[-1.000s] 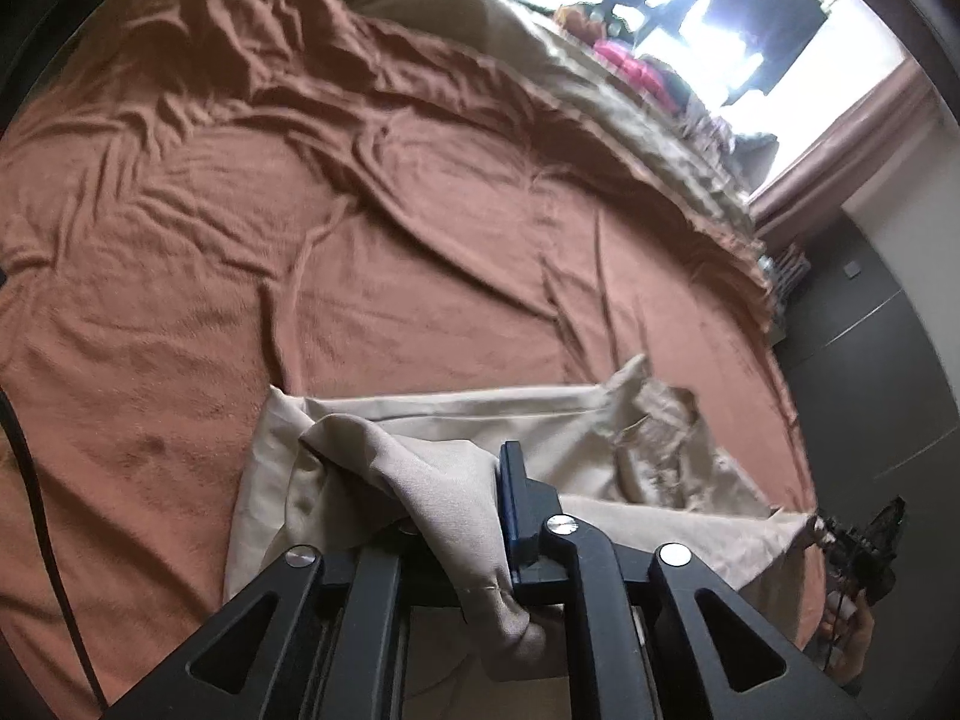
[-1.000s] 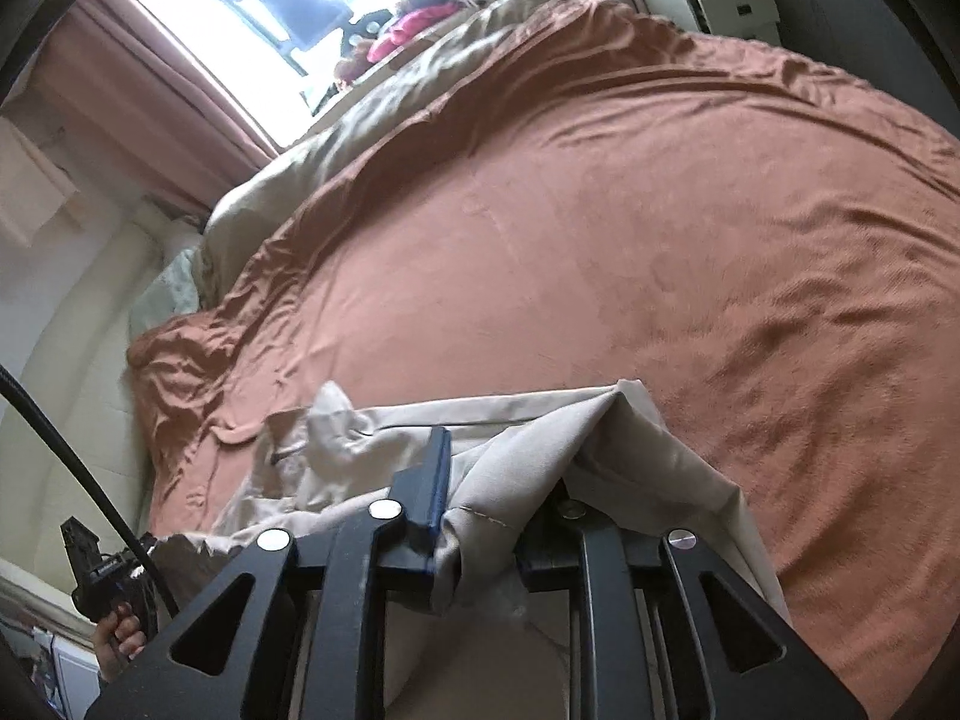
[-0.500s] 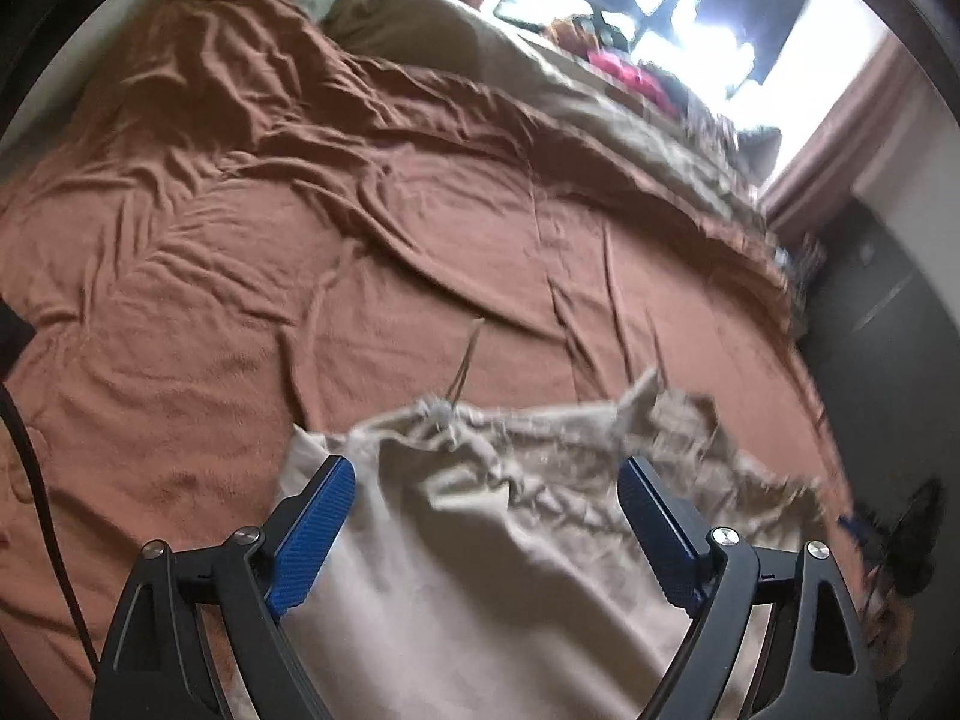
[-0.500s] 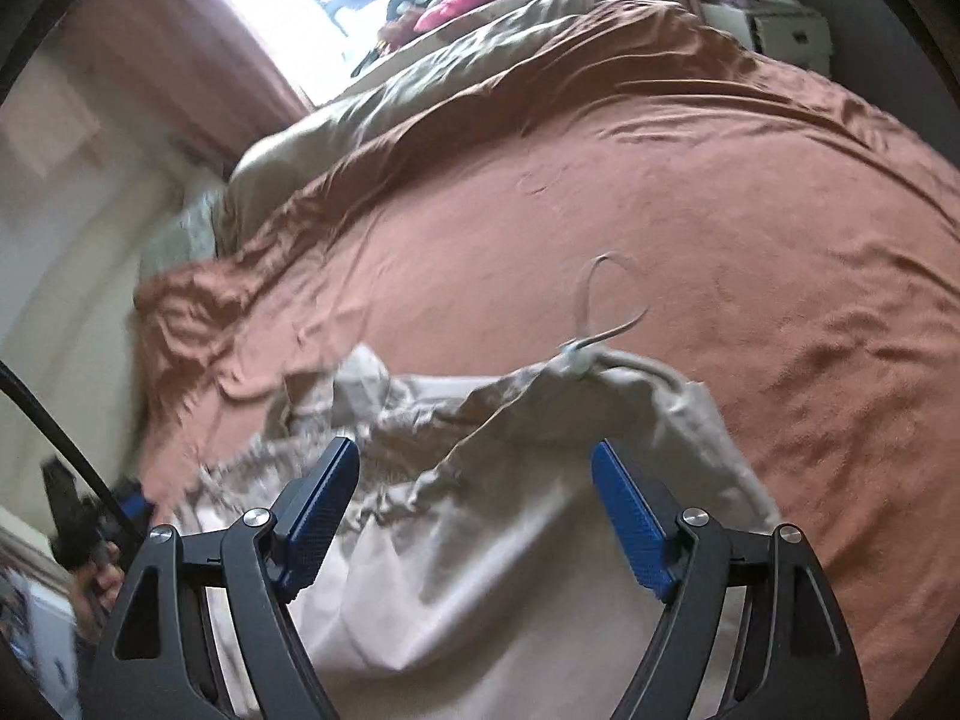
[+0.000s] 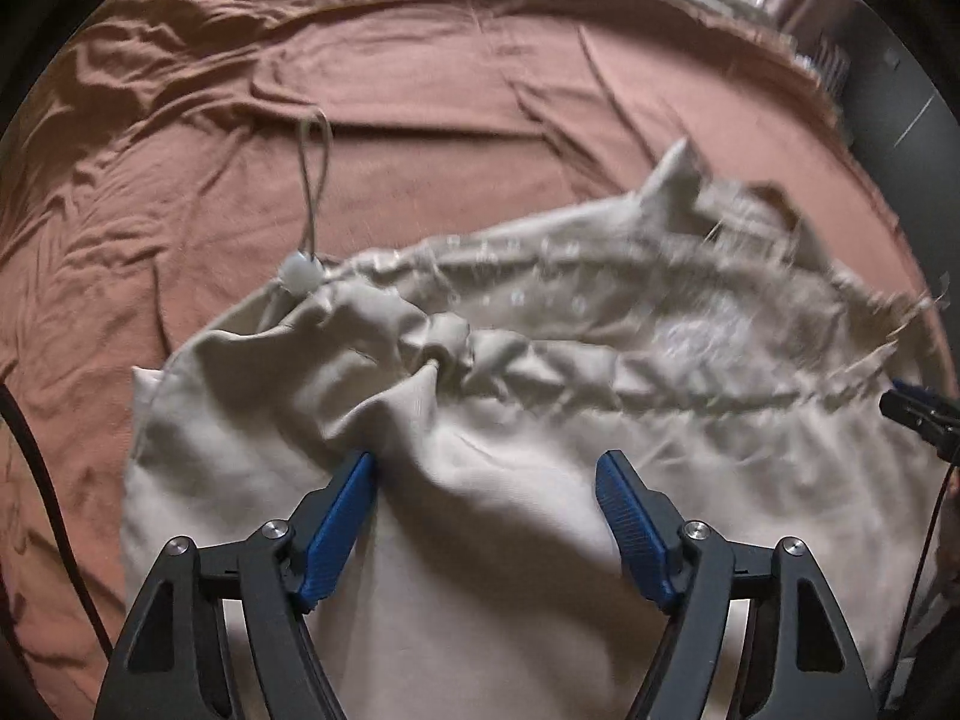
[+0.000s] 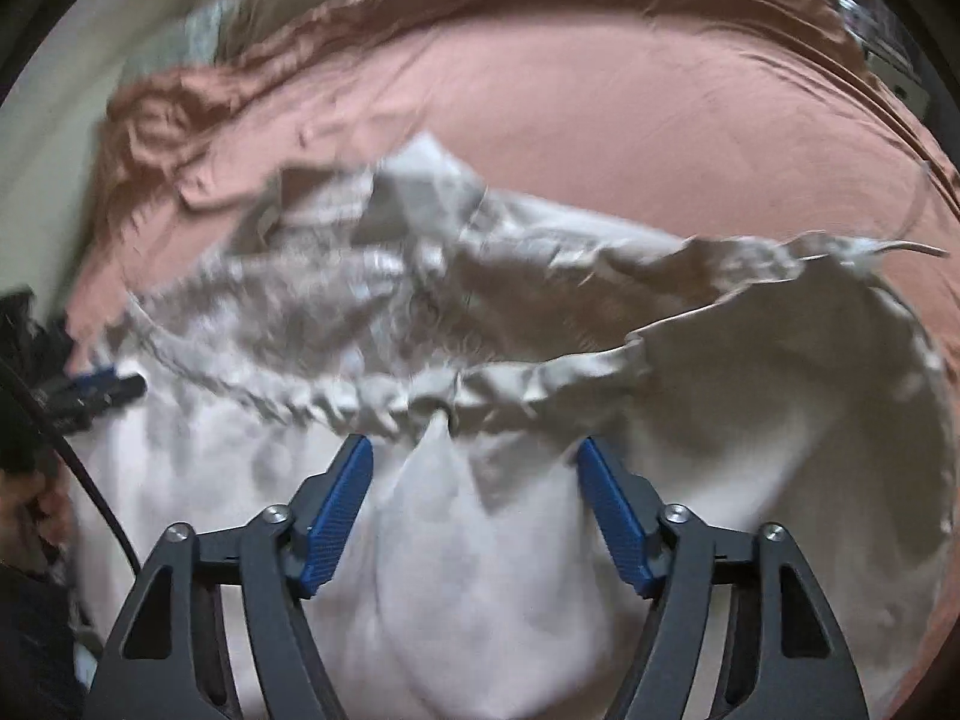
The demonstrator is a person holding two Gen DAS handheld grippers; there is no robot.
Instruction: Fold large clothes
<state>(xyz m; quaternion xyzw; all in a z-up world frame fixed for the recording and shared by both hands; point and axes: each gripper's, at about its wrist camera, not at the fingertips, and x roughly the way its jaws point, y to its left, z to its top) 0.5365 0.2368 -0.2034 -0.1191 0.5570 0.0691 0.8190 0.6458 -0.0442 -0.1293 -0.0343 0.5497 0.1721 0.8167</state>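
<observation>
Closest in the left wrist view is the left tool. Its two blue pads stand wide apart and hold nothing. The left pad touches a raised fold of the beige garment, and the cloth lies loose between the two pads.

In the right wrist view the right tool is the same: its blue pads are spread wide, with nothing pinched between them. The beige garment lies under and between them.

The garment rests on the bed, spread over the brown bedspread. A little farther out, a gathered band runs across the cloth in small puckers. In the right wrist view the same gathered band crosses just beyond the pads.

At the left end of the band sits a white cord stopper. A thin cord loop goes up from it and lies on the brown bedspread.

Past the band, the far part of the garment is crumpled and blurred, so its small marks cannot be made out. At the right edge of the left wrist view, the tip of the other tool shows beside the cloth.

Farthest off, the brown bedspread is wrinkled. Behind it lies a pale grey-beige blanket along the far side of the bed.
</observation>
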